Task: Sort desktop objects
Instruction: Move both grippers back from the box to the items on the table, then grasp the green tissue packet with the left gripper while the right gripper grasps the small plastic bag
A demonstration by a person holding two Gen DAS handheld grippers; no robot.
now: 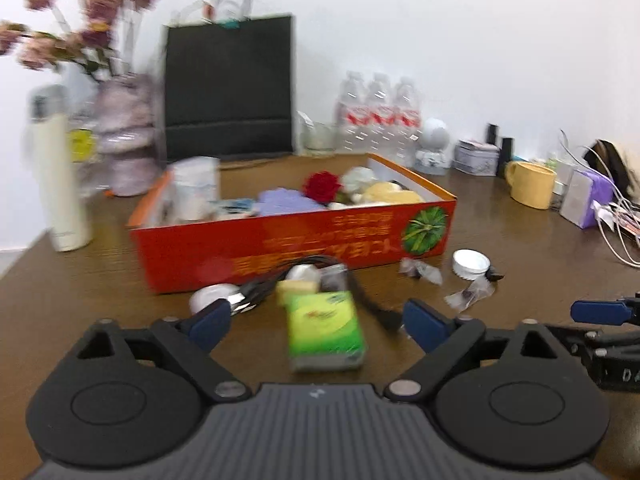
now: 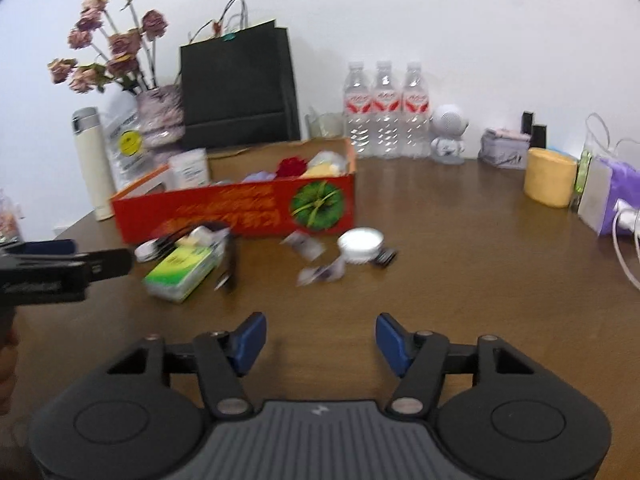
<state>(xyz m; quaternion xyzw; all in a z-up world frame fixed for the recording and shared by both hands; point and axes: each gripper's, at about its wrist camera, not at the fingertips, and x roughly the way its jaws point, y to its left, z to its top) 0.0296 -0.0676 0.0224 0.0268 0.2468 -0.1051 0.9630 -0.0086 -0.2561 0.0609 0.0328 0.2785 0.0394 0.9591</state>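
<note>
Both claws are seen hanging over the brown desk (image 2: 460,240) with nothing pinched. Left gripper (image 1: 316,322) is spread wide, and the green tissue pack (image 1: 326,330) is seen lying flat on the desk between its blue pads (image 1: 424,324), though it isn't touched by either one as far as can be told through the blur. Right gripper (image 2: 320,338) is held with its jaws partly apart, only bare wood between them, well short of the clutter. From the right wrist view the left gripper's tip is caught poking in from the left edge, near that same green pack. Just behind the pack a small heap is piled up against the red box (image 1: 292,248): a black cable (image 1: 360,292), a yellowish bit and a round silvery thing, too smeared to be named properly. To the right of the heap, a white round lid (image 2: 360,242) and a couple of crumpled clear wrappers (image 2: 320,272) are scattered on the wood. The red box is already loaded with a red rose (image 1: 322,184), something purple and a white carton. Along the wall a black paper bag (image 2: 240,88), three water bottles (image 2: 384,108) and a yellow mug (image 2: 550,178) are lined up.
</note>
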